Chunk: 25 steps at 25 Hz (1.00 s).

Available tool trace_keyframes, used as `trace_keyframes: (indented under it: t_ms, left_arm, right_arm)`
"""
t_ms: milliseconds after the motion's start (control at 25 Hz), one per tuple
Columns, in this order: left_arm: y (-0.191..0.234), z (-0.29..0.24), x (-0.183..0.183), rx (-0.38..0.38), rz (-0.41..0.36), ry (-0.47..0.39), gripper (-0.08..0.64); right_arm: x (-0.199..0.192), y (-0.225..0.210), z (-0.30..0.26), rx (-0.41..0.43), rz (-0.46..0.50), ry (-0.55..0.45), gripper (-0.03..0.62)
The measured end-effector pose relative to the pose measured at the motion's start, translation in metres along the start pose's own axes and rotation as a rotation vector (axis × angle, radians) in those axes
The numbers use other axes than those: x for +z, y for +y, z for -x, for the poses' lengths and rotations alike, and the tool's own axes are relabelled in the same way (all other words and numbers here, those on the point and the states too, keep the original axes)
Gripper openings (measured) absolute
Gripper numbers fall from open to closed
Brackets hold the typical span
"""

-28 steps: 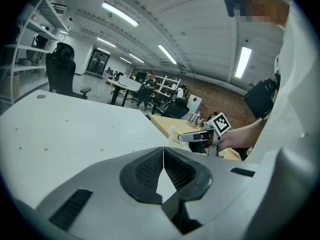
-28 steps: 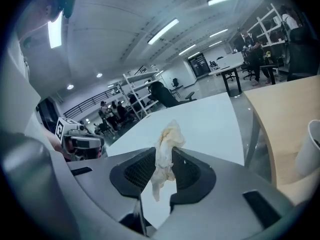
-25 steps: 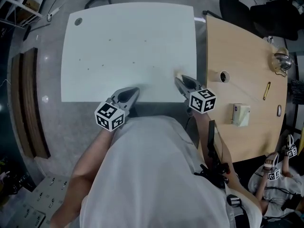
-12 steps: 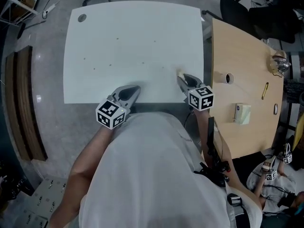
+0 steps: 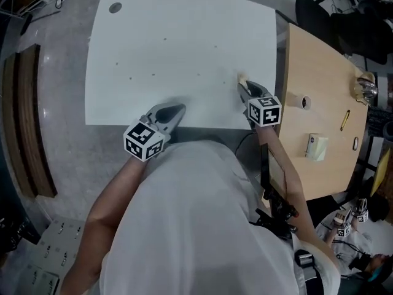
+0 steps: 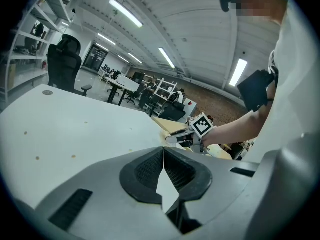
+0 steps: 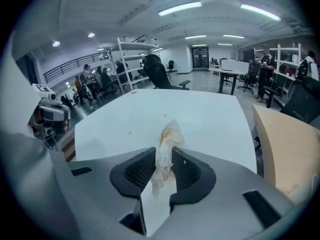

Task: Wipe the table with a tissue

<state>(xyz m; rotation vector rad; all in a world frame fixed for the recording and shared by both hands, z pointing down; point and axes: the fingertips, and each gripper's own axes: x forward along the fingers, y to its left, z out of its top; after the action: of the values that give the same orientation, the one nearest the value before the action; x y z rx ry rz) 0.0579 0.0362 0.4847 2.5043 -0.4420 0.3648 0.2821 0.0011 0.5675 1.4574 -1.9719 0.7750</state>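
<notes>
Gripping a crumpled tissue [image 7: 165, 146], the right tongs [image 5: 242, 85] point down at the right side of the white worktop [image 5: 184, 35], close to its near edge. The tissue, stained brownish, sticks out beyond the tips toward the surface; whether it touches the top cannot be told. The left tongs [image 5: 178, 109] are clenched with nothing between them, hovering at the near edge, well left of the right pair. Small brown specks [image 5: 153, 75] dot the middle of the white worktop, left of the tissue. A wooden worktop [image 5: 325, 72] stands just to the right, bearing a few small things.
</notes>
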Motion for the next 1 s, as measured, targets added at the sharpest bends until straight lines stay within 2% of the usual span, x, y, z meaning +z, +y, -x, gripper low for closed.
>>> trace_keyframes:
  t_ms: [160, 280, 560, 800, 1000]
  left_arm:
    - [0.008, 0.013, -0.005, 0.02, 0.013, 0.005, 0.008]
    - [0.008, 0.017, -0.011, 0.021, 0.022, 0.016, 0.008]
    - [0.017, 0.03, -0.012, 0.037, 0.027, 0.017, 0.008]
    - [0.014, 0.03, -0.012, 0.039, 0.023, 0.007, 0.008]
    - [0.015, 0.033, -0.01, 0.036, 0.015, 0.0, 0.008]
  right_arm:
    - [-0.004, 0.005, -0.02, -0.006, 0.097, 0.068, 0.103]
    - [-0.014, 0.005, -0.026, -0.01, 0.128, 0.12, 0.103]
    - [-0.018, 0.009, -0.039, -0.026, 0.121, 0.151, 0.101]
    - [-0.021, 0.011, -0.04, -0.054, 0.164, 0.167, 0.1]
    - [-0.025, 0.022, -0.045, -0.05, 0.136, 0.172, 0.097]
